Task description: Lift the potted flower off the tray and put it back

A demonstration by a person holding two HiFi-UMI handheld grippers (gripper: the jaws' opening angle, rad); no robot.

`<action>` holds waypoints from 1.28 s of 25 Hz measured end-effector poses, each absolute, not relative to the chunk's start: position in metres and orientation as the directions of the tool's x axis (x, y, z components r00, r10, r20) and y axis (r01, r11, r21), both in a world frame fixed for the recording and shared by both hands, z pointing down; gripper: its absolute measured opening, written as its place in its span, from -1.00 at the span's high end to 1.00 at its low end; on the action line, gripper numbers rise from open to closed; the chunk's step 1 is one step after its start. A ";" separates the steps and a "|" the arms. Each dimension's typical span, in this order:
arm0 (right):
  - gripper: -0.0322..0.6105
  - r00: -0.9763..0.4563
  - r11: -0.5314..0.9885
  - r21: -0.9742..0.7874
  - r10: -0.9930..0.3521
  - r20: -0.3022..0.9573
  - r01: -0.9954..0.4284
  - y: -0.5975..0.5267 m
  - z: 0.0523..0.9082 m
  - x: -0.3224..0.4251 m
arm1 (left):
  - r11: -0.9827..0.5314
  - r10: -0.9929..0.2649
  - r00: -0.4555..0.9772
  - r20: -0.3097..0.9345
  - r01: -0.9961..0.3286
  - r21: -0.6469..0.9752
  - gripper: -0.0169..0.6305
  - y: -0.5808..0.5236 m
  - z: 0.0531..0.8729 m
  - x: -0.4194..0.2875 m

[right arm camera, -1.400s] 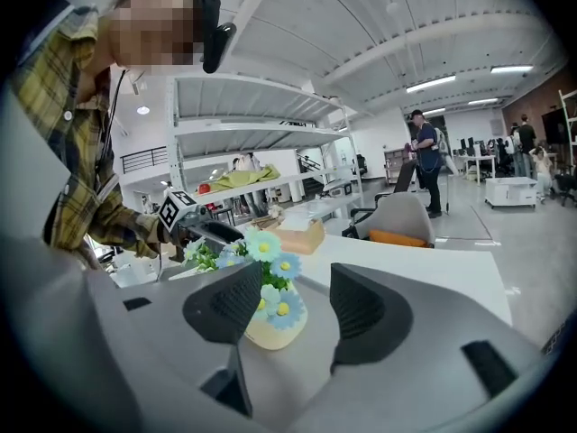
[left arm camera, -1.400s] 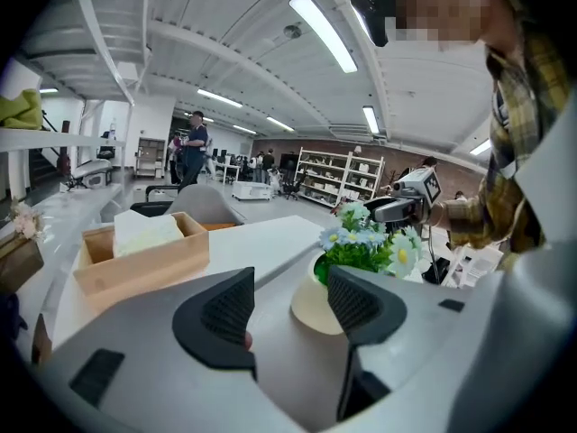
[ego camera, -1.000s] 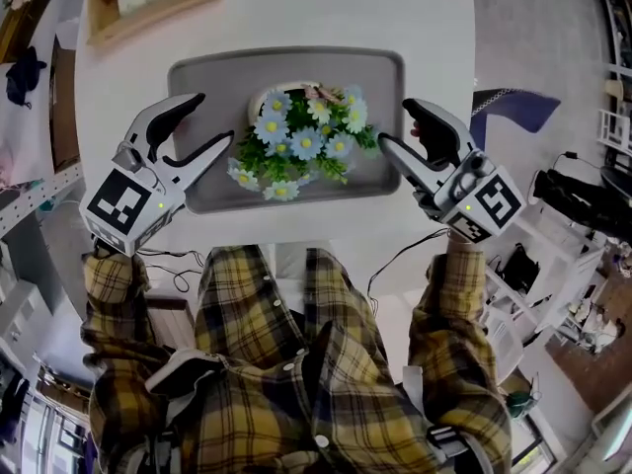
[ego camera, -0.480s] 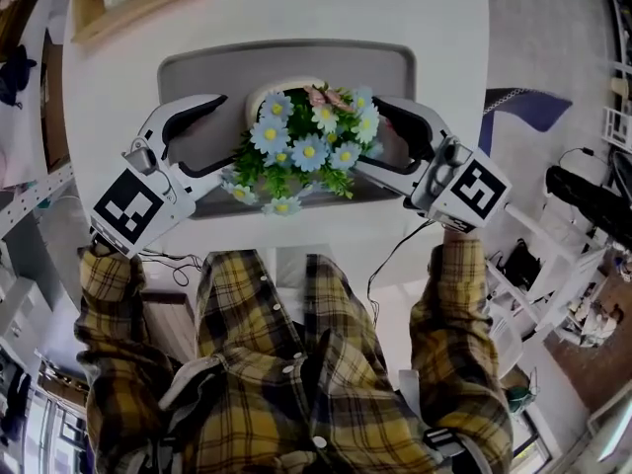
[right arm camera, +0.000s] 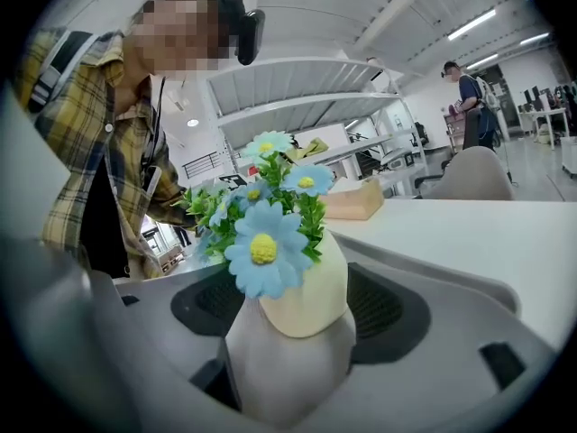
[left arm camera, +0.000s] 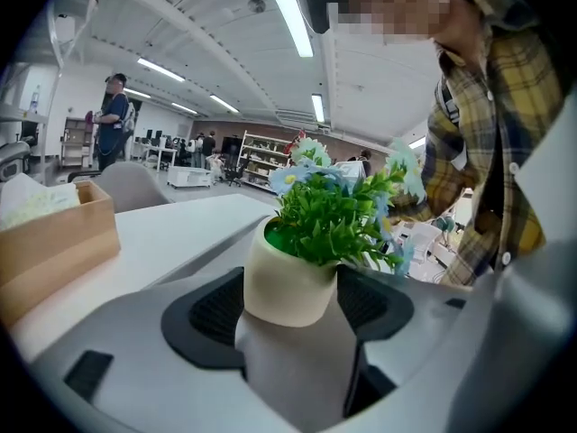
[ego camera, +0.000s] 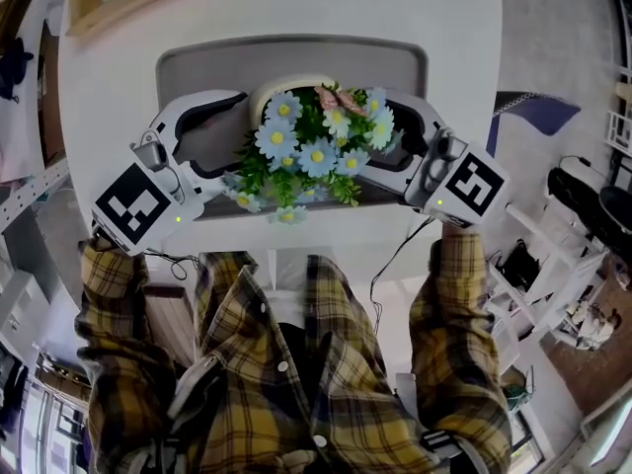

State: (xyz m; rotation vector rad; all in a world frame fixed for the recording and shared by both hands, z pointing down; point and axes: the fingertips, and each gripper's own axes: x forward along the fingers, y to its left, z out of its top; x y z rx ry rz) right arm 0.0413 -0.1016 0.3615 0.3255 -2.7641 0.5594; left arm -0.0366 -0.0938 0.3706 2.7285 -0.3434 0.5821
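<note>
Within the last second the left gripper (ego camera: 235, 138) and the right gripper (ego camera: 380, 136) came in from the two ends of the flat grey rectangular tray (ego camera: 197, 62) to flank the potted flower (ego camera: 306, 146), a rounded cream pot of blue daisies and green leaves. Both pairs of jaws had just been opening and stood wide apart. In each gripper view the cream pot (left arm camera: 288, 287) (right arm camera: 302, 300) sat between them with the dark pads apparently clear of its sides. The plant was on the tray on the white tabletop (ego camera: 296, 8), unlifted. Judging by this, the grasp was set up, and closing on the pot came next.
</note>
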 end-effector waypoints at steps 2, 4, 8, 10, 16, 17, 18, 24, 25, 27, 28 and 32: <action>-0.13 -0.930 0.901 -0.339 -0.152 0.335 -0.270 -0.102 0.361 0.039 | -0.920 -0.160 0.890 0.427 -0.291 0.262 0.00 -0.094 0.368 -0.036; -0.12 -0.927 0.907 -0.328 -0.142 0.348 -0.262 -0.101 0.362 0.036 | -0.922 -0.159 0.889 0.429 -0.289 0.258 -0.01 -0.095 0.366 -0.036; -0.13 -0.919 0.913 -0.300 -0.160 0.361 -0.277 -0.099 0.365 0.030 | -0.932 -0.158 0.894 0.420 -0.275 0.235 -0.02 -0.092 0.364 -0.031; -0.13 -0.919 0.911 -0.299 -0.169 0.357 -0.284 -0.099 0.366 0.030 | -0.934 -0.162 0.896 0.412 -0.274 0.228 -0.02 -0.092 0.364 -0.029; -0.13 -0.919 0.906 -0.299 -0.190 0.344 -0.299 -0.100 0.364 0.030 | -0.924 -0.182 0.895 0.407 -0.298 0.241 -0.03 -0.092 0.363 -0.030; -0.13 -0.918 0.906 -0.298 -0.193 0.346 -0.302 -0.100 0.364 0.030 | -0.922 -0.184 0.895 0.407 -0.301 0.245 -0.03 -0.092 0.363 -0.030; -0.13 -0.917 0.906 -0.295 -0.194 0.349 -0.305 -0.099 0.364 0.030 | -0.921 -0.183 0.894 0.408 -0.302 0.248 -0.03 -0.092 0.363 -0.030; -0.13 -0.913 0.898 -0.301 -0.209 0.350 -0.321 -0.098 0.365 0.030 | -0.920 -0.172 0.905 0.389 -0.289 0.263 -0.02 -0.091 0.363 -0.031; -0.13 -0.914 0.898 -0.299 -0.214 0.345 -0.323 -0.097 0.365 0.030 | -0.919 -0.174 0.907 0.384 -0.290 0.267 -0.02 -0.091 0.363 -0.030; -0.13 -0.914 0.898 -0.294 -0.223 0.339 -0.328 -0.097 0.366 0.031 | -0.918 -0.175 0.909 0.379 -0.290 0.271 -0.02 -0.090 0.365 -0.030; -0.13 -0.914 0.897 -0.293 -0.227 0.337 -0.330 -0.096 0.366 0.031 | -0.918 -0.175 0.909 0.378 -0.290 0.271 -0.02 -0.090 0.365 -0.030; -0.13 -0.914 0.896 -0.288 -0.240 0.326 -0.338 -0.098 0.363 0.030 | -0.921 -0.175 0.911 0.373 -0.285 0.264 -0.03 -0.092 0.362 -0.031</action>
